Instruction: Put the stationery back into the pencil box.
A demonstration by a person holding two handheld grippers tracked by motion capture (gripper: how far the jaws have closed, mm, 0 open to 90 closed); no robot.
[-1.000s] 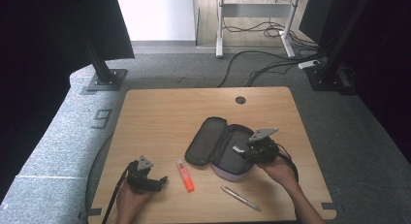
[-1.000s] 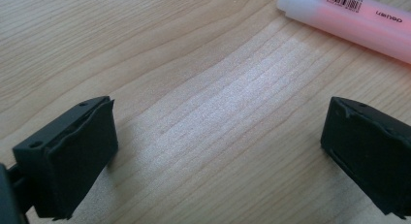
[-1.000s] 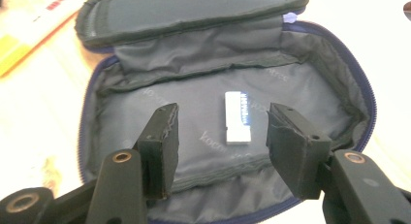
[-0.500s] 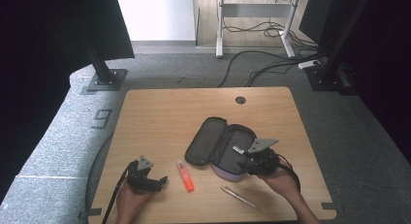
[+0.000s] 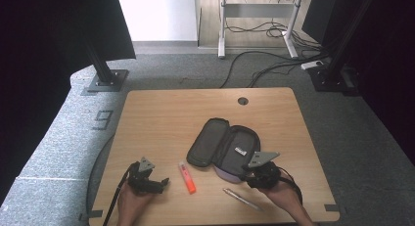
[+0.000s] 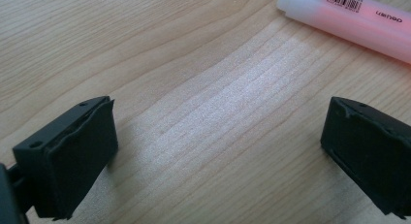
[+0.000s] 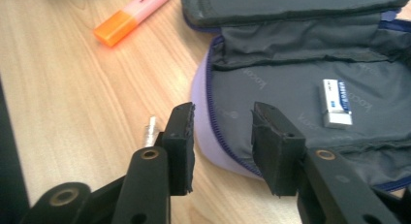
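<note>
**Two grippers near an open pencil case**

A wooden table [image 5: 161,118] holds a few things near its front edge. An open pencil case [image 5: 222,147] lies right of the middle, a bit toward the front. It is dark grey inside with a purple rim. A small white eraser [image 7: 336,103] lies inside it.

The right gripper [image 5: 254,176] sits at the front right part of the table, held by a hand [image 5: 279,196]. It is right at the front rim of the pencil case. In the right gripper view its two black jaws stand partly open, with a gap between them. The purple rim of the case shows in that gap, but the jaws are not squeezing it. They hold nothing.

A silver pen [image 5: 242,198] lies near the front edge, just left of the right gripper.

An orange and pink highlighter [image 5: 186,177] lies near the front edge, between the two grippers.

The left gripper [image 5: 159,183] is at the front left part of the table, held by the other hand [image 5: 131,201]. Its jaws are wide open and low over bare wood. They hold nothing. The highlighter is near it but not touching.
</note>
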